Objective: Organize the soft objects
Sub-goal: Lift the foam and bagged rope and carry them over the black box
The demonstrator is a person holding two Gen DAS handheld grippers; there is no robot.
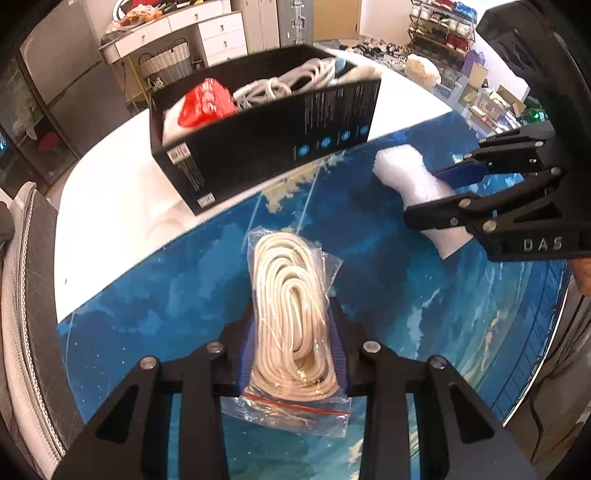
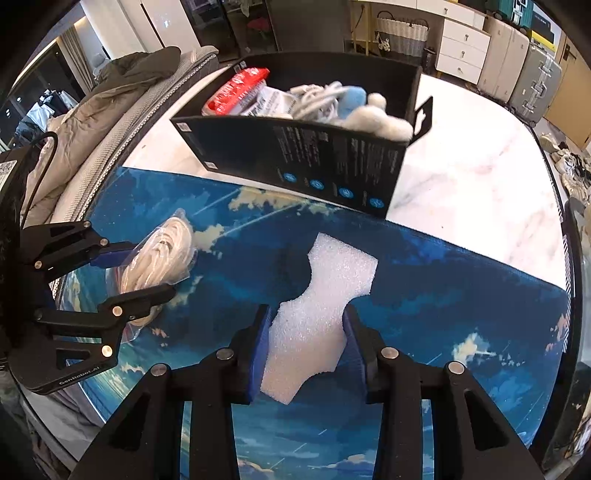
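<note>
White marble tabletop (image 2: 461, 177), partly covered by a blue sky-print mat (image 1: 388, 295); cluttered room behind, with a white drawer unit (image 1: 207, 33) and a wicker basket (image 2: 402, 35).

Left gripper (image 1: 293, 343): jaws narrowed onto a clear zip bag of coiled white cable (image 1: 291, 314), blue pads pressing both sides of the coil. The bag's red seal strip hangs at the near end, toward the camera. From the right wrist view the bag appears held clear of the mat, though contact at its lower edge cannot be confirmed.

Right gripper (image 2: 306, 343): jaws closed partway on a white foam piece (image 2: 317, 306) with an irregular cut outline, gripped at its narrow waist. Whether the foam touches the mat cannot be told.

Black cardboard box (image 1: 258, 147): open-topped, standing on the marble at the mat's far edge (printed text and blue round icons on the near wall). Contents visible: a red packet (image 2: 240, 88), white cables (image 1: 266, 88), a blue item (image 2: 354, 98) and white stuffing (image 2: 380, 122).

Both held items are well apart from the box and from each other.
</note>
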